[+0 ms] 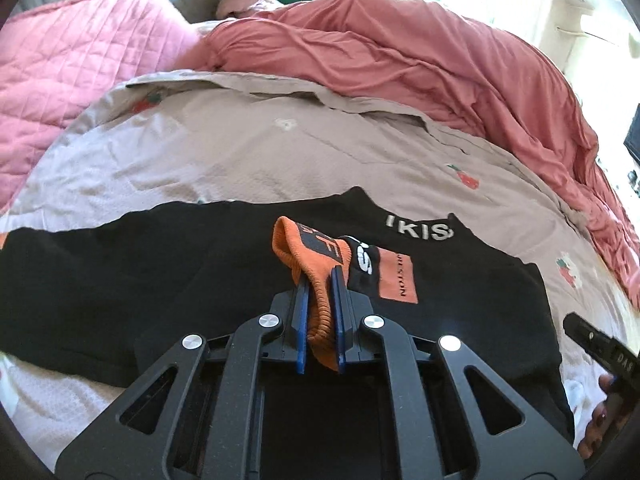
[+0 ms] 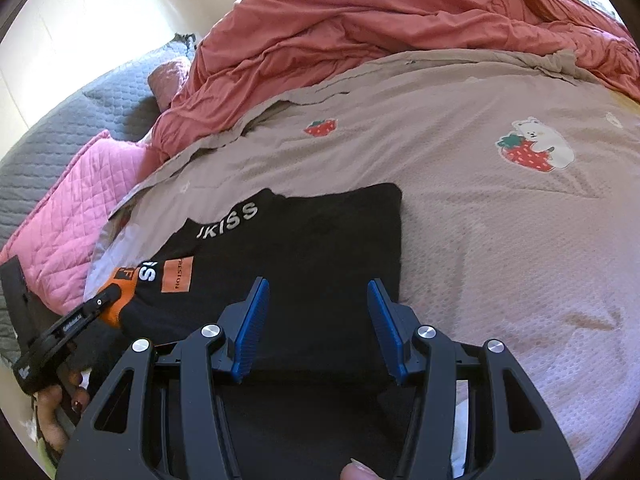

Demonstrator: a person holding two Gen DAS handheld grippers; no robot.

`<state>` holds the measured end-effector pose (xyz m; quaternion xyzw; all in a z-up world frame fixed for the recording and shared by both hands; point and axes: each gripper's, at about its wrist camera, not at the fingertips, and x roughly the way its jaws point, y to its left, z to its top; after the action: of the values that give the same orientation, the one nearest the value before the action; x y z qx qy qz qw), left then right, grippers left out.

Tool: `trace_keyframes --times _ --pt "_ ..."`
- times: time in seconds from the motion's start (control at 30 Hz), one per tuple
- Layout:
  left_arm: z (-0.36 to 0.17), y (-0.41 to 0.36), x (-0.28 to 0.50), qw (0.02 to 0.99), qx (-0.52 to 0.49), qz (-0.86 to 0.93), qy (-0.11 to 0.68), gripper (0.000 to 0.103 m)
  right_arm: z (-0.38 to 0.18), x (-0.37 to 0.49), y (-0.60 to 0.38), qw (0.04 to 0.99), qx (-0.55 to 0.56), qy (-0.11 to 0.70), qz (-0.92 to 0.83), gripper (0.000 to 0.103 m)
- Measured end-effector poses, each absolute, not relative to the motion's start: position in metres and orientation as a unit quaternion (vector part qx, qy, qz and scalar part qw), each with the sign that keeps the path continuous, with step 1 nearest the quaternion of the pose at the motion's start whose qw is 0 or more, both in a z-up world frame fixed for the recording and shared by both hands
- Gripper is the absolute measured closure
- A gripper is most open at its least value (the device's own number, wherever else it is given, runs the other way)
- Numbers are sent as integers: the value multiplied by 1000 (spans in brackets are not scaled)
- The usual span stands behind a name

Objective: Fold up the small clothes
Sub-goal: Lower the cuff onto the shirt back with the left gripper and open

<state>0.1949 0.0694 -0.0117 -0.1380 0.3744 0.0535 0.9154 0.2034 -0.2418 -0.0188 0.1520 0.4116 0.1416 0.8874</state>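
Left wrist view shows the left tool [image 1: 320,312] clamped on the orange cuff [image 1: 316,280] of the black garment [image 1: 160,280]; right tool [image 2: 318,328] half-open, empty; likely carry the sleeve inward, flat.

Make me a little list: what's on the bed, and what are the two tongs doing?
surface: bed cover with strawberry pictures
clothing: black garment lying flat, white letters and an orange patch
left tongs: shut on the orange cuff
right tongs: open above the garment, nothing between them
behind: red blanket, pink quilted pillow
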Motion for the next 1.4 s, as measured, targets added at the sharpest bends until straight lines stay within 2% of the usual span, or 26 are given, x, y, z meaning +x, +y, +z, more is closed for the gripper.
trace_keyframes --times 0.43,0.53,0.67,0.83,1.0,1.1,1.17,1.4 --pt "-28 99 194 890 -156 96 419 98 -39 211 -210 881 83 446 137 53" --pt "-25 115 189 887 -174 111 413 98 -54 217 -209 868 74 473 131 53" --pt "-17 131 180 891 -196 120 391 98 -53 213 -209 869 71 471 134 53" --pt "2 111 176 915 -165 90 358 98 -40 204 -218 880 87 446 140 53" --pt "-7 63 186 918 -104 40 381 98 -24 204 -221 894 81 419 134 53" --pt "-24 46 195 908 -72 33 412 91 -19 212 -216 896 73 415 138 53" --pt "-40 44 201 897 -44 52 436 79 -19 220 -209 897 63 416 137 53" --pt "-54 62 203 885 -84 51 455 77 -20 239 -188 895 41 420 145 53"
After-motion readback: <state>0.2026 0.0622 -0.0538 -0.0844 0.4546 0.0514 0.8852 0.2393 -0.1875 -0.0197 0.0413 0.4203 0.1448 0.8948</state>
